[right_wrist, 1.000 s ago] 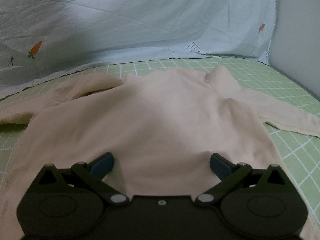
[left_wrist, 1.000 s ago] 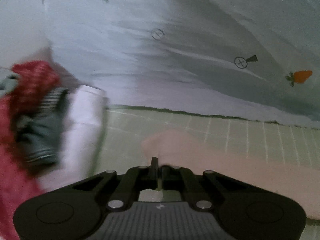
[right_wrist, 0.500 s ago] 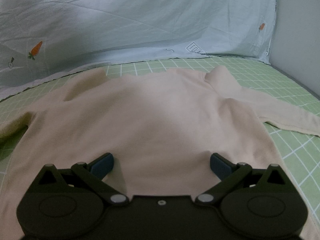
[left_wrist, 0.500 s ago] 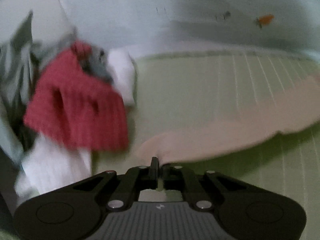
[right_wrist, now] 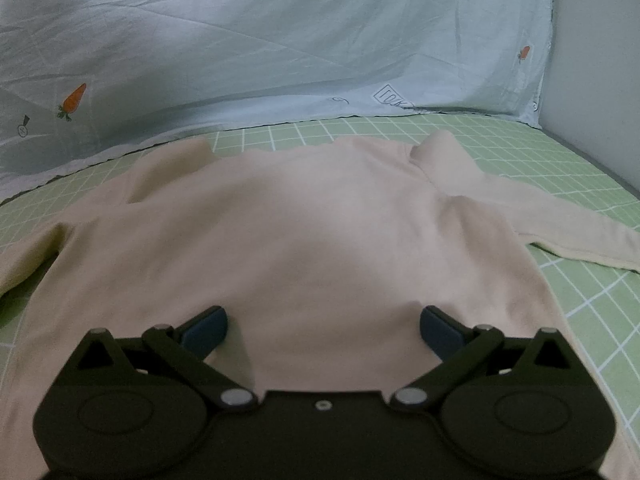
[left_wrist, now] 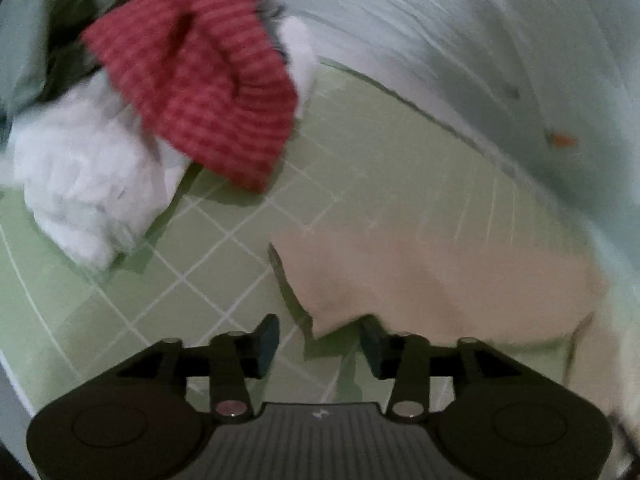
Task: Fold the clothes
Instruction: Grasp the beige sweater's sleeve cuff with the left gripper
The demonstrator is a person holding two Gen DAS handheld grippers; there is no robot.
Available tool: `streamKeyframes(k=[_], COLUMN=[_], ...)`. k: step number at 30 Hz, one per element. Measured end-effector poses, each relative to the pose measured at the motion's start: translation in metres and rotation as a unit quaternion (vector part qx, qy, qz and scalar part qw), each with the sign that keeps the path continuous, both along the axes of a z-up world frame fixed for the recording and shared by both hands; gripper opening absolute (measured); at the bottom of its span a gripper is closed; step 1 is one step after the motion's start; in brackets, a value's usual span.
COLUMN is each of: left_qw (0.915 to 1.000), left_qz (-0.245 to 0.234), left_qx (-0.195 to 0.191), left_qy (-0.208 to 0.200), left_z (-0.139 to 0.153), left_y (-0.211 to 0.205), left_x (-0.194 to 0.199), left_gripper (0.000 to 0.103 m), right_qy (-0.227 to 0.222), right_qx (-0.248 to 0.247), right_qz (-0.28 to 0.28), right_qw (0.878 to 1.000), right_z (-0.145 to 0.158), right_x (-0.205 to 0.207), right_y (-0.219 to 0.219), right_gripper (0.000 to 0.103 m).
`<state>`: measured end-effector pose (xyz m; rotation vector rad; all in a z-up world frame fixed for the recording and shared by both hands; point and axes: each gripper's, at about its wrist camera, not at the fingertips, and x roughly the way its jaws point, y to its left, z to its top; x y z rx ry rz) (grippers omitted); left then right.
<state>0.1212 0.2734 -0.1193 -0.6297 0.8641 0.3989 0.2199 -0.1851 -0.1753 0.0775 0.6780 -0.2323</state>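
One cream sweater (right_wrist: 320,240) lies flat on the green checked bed sheet (right_wrist: 580,160), its two sleeves spread to either side, with bare sheet along its right edge and the pale blue quilt (right_wrist: 280,52) bordering the far side. The right tool (right_wrist: 322,330) hovers over the sweater's lower body with jaws wide apart, holding nothing. The left tool (left_wrist: 318,344) is also parted and empty, the cuff edge of the left sleeve (left_wrist: 420,280) just ahead between its fingers, open sheet to its left, and a pile with one red striped garment (left_wrist: 200,80) and one white garment (left_wrist: 84,184) beyond.
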Motion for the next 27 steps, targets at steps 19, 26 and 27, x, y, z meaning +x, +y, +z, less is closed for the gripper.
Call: streamKeyframes(k=[19, 26, 27], left_qw=[0.9963, 0.9989, 0.9984], left_qz=[0.047, 0.043, 0.049], left_qx=[-0.067, 0.013, 0.023], left_qy=[-0.027, 0.013, 0.012], left_z=[-0.018, -0.015, -0.013], left_y=[0.015, 0.006, 0.006], left_x=[0.013, 0.009, 0.006], left_gripper=[0.063, 0.005, 0.005], right_qy=[0.000, 0.000, 0.000], right_qx=[0.000, -0.001, -0.001], right_qz=[0.000, 0.000, 0.000], right_qw=[1.000, 1.000, 1.000], right_z=[0.000, 0.001, 0.001], right_x=[-0.001, -0.001, -0.001], right_y=[0.000, 0.000, 0.000], right_gripper=[0.103, 0.103, 0.103])
